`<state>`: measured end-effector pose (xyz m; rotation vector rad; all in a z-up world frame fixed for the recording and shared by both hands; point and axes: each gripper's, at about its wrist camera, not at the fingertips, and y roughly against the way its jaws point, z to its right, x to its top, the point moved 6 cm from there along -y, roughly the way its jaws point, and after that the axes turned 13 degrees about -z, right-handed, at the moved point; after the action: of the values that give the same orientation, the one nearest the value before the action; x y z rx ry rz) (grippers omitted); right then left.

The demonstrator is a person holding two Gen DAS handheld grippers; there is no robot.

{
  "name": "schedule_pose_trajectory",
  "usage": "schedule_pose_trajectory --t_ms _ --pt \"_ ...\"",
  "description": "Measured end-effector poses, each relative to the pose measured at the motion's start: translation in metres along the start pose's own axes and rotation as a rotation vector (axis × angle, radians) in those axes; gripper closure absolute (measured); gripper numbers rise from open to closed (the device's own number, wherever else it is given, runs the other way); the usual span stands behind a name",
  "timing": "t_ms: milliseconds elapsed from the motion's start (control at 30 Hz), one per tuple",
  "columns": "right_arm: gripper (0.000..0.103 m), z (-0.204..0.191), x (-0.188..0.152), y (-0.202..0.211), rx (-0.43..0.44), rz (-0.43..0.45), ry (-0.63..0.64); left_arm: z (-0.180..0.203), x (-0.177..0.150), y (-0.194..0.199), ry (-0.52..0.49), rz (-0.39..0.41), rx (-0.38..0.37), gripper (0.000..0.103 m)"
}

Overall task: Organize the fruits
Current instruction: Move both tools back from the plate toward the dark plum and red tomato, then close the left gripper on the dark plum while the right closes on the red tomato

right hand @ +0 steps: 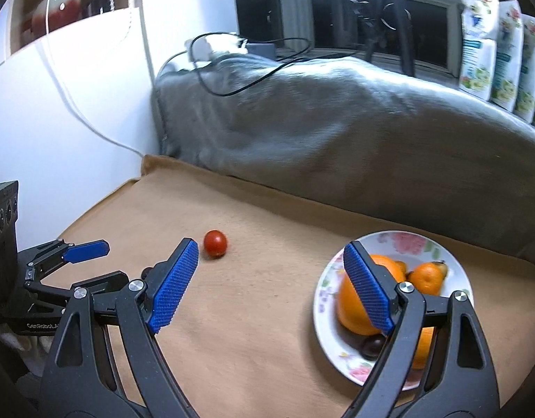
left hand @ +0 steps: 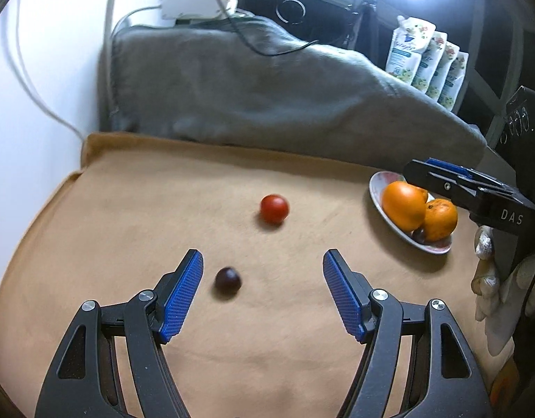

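Note:
My left gripper (left hand: 263, 257) is open above the tan cloth (left hand: 135, 216). A small dark round fruit (left hand: 227, 280) lies on the cloth between its blue pads (left hand: 184, 292), nearer the left one and untouched. A red tomato (left hand: 274, 208) sits just beyond it. At the right a flowered plate (left hand: 375, 188) holds two oranges (left hand: 403, 203) and a dark fruit (left hand: 420, 235). My right gripper (right hand: 271, 245) is open and empty, with the tomato (right hand: 215, 242) near its left fingertip and the plate (right hand: 323, 292) partly behind its right finger. The left gripper (right hand: 114, 261) shows at the left edge.
A grey blanket (left hand: 267, 87) is heaped along the back of the cloth, with a black cable (right hand: 250, 80) over it. Several refill pouches (left hand: 427, 66) stand at the back right. A white wall (right hand: 58, 122) with a white cord borders the left. A gloved hand (left hand: 487, 278) is at the right.

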<state>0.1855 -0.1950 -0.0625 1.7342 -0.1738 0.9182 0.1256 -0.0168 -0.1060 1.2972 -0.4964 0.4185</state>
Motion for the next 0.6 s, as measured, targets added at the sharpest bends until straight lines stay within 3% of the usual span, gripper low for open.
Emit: schedule_pose_trajectory --t_ms 167,233,367,600 --pt "0.015 -0.018 0.002 -0.023 0.045 -0.039 0.026 -0.012 -0.010 -0.008 0.023 -0.041 -0.006 0.032" --pt "0.015 -0.025 0.002 -0.033 0.059 -0.061 0.043 -0.015 -0.012 -0.012 0.023 -0.058 0.006 0.041" --pt "0.015 -0.035 0.001 -0.053 0.069 -0.098 0.068 -0.018 -0.014 -0.021 0.029 -0.082 0.000 0.047" --pt "0.026 -0.044 0.003 -0.082 0.098 -0.154 0.078 -0.023 -0.019 -0.039 0.041 -0.133 -0.021 0.057"
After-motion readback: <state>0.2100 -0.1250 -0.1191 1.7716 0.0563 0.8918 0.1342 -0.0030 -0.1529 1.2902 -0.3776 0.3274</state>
